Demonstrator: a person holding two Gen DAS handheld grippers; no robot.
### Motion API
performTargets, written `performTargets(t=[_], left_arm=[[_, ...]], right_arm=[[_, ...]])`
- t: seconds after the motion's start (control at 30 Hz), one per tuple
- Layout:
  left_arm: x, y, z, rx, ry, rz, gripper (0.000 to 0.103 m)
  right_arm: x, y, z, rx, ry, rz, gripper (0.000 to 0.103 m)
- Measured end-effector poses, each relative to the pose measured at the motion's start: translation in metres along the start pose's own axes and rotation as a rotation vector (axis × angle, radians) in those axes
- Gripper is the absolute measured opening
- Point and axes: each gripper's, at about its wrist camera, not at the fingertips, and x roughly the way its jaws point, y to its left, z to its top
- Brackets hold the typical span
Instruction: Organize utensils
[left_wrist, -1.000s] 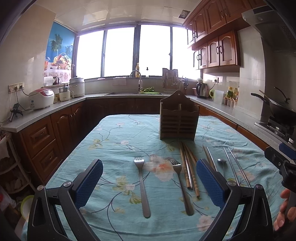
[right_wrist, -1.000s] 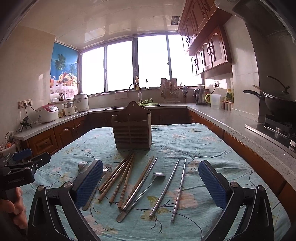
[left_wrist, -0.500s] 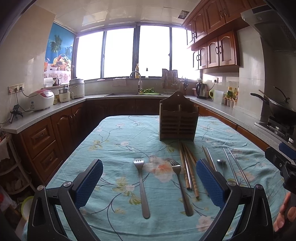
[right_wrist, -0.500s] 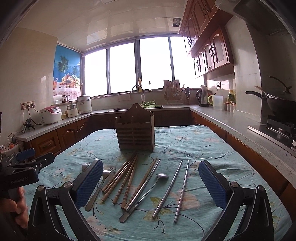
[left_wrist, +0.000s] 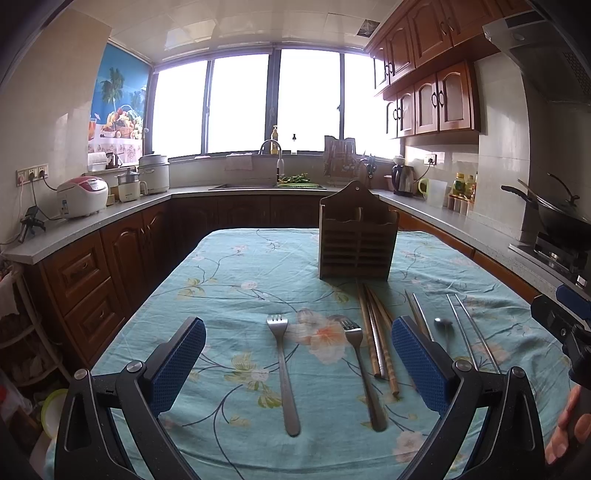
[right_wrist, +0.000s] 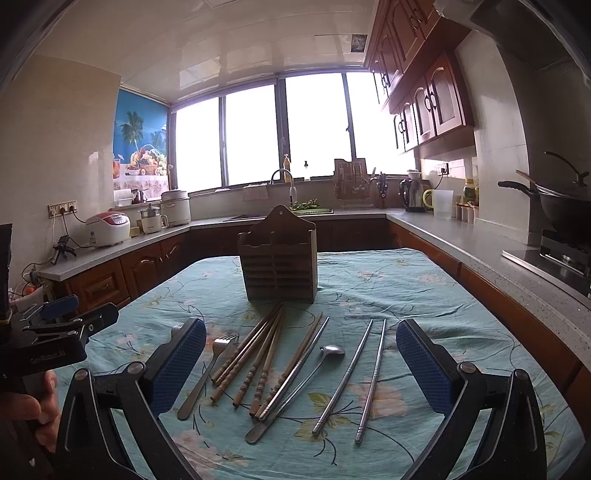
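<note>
A brown wooden utensil holder (left_wrist: 357, 240) stands upright on the floral tablecloth; it also shows in the right wrist view (right_wrist: 279, 263). Two steel forks (left_wrist: 283, 373) (left_wrist: 364, 376) lie in front of my open, empty left gripper (left_wrist: 298, 363). Wooden chopsticks (right_wrist: 255, 354), a steel spoon (right_wrist: 295, 387) and steel chopsticks (right_wrist: 347, 376) lie in front of my open, empty right gripper (right_wrist: 301, 363). One fork (right_wrist: 205, 373) lies by the right gripper's left finger. The wooden chopsticks (left_wrist: 376, 339) lie between the forks and the left gripper's right finger.
The table (left_wrist: 236, 280) wears a teal cloth. Dark wooden cabinets with a grey counter (left_wrist: 92, 221) surround it, with rice cookers at left, a sink at the back, a wok and stove (right_wrist: 561, 221) at right. The left gripper's body (right_wrist: 55, 343) shows at the right view's left edge.
The right gripper has shifted a little, so the holder and utensils sit lower and slightly right in its view. The left view has barely changed.
</note>
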Motion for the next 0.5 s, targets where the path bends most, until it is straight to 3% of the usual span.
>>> performTargets(t=[0.5], left_arm=[[0.0034,0.0006,0.0003,0.000,0.004,-0.004,0.101]], right_arm=[[0.0011,0.0009,-0.0004,0.003,0.002,0.011,0.103]])
